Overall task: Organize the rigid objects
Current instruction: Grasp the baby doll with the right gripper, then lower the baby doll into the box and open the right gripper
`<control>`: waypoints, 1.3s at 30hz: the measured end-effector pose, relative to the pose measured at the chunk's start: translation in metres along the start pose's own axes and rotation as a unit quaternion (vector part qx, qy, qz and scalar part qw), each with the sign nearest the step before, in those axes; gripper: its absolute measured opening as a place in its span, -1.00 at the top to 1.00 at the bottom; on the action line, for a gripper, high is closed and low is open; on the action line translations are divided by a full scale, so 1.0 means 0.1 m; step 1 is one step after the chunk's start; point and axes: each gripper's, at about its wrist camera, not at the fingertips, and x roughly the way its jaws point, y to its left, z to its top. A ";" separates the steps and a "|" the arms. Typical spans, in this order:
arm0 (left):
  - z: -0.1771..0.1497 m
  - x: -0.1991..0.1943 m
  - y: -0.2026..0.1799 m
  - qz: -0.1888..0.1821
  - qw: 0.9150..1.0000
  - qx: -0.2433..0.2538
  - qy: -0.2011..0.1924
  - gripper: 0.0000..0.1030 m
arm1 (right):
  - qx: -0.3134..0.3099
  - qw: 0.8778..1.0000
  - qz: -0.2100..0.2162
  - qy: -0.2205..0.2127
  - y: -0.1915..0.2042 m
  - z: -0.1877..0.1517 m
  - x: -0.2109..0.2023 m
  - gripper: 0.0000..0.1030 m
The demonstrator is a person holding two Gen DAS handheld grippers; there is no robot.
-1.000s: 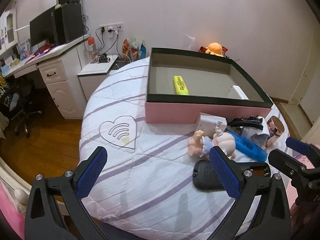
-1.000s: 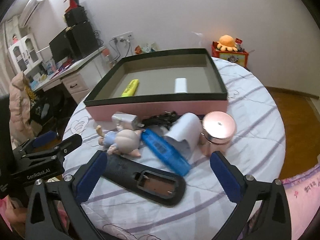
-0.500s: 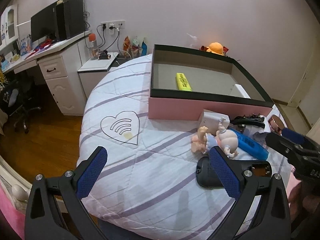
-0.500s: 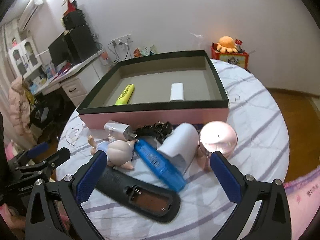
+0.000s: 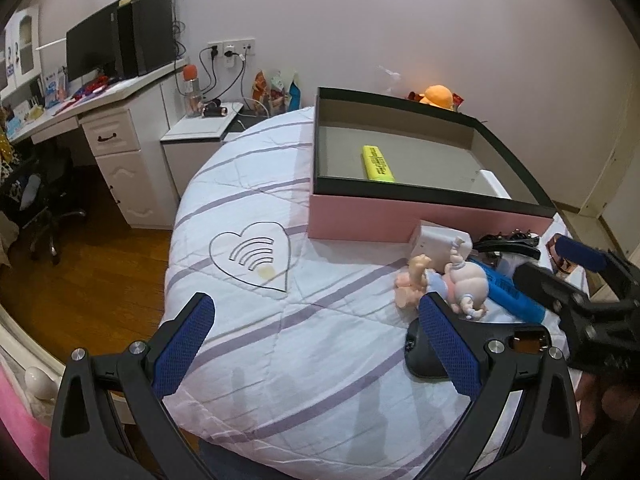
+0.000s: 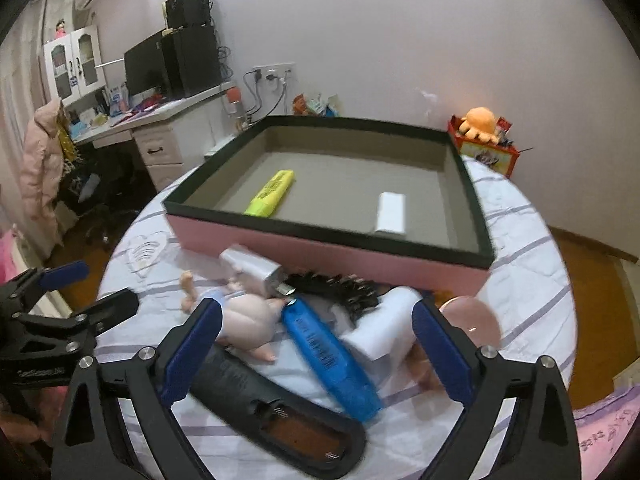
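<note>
1. The round table (image 5: pixel 280 360) wears a white cover with purple stripes.
2. The pink box (image 6: pixel 320 248) with a dark rim sits at its far side; a yellow highlighter (image 6: pixel 270 193) and a white block (image 6: pixel 391 212) lie inside.
3. Just in front of the box lies a pile: black remote (image 6: pixel 276 412), blue marker (image 6: pixel 332 358), white tube (image 6: pixel 380 330), baby doll (image 6: pixel 244 318), white charger (image 6: pixel 252 266), black hair clip (image 6: pixel 340 286), rose-gold jar (image 6: pixel 476 318).
4. The right gripper (image 6: pixel 316 354) hovers over the pile, jaws wide and closing, gripping nothing.
5. The left gripper (image 5: pixel 316 346) hangs released over bare cover.
</note>
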 end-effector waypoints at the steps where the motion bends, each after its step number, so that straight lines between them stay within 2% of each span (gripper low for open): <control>1: 0.00 0.00 0.01 0.001 1.000 -0.001 0.001 -1.00 | -0.002 1.000 0.009 -0.002 0.04 -0.01 -0.01 -0.88; 6: 0.00 0.00 0.10 0.008 1.000 -0.009 0.000 -1.00 | -0.031 0.999 0.036 0.007 0.27 -0.06 0.04 -0.85; 10: -0.02 0.01 0.16 0.030 1.000 -0.007 -0.001 -1.00 | -0.033 0.998 0.044 0.021 0.38 -0.08 0.18 -0.70; 13: -0.05 0.05 0.28 0.031 0.999 -0.018 0.007 -1.00 | -0.028 0.998 0.037 0.037 0.39 -0.10 0.29 -0.52; 17: -0.08 0.10 0.37 0.034 0.999 -0.027 0.015 -1.00 | -0.025 0.997 0.039 0.055 0.41 -0.14 0.43 -0.52; 20: -0.10 0.11 0.41 0.031 0.999 -0.031 0.017 -1.00 | -0.042 0.998 0.023 0.051 0.49 -0.14 0.47 -0.51; 22: -0.10 0.11 0.42 0.030 0.999 -0.032 0.017 -1.00 | -0.048 0.997 0.023 0.051 0.52 -0.14 0.48 -0.38; 39: -0.09 0.11 0.42 0.027 0.999 -0.037 0.016 -1.00 | -0.034 0.997 0.052 0.051 0.45 -0.15 0.36 -0.34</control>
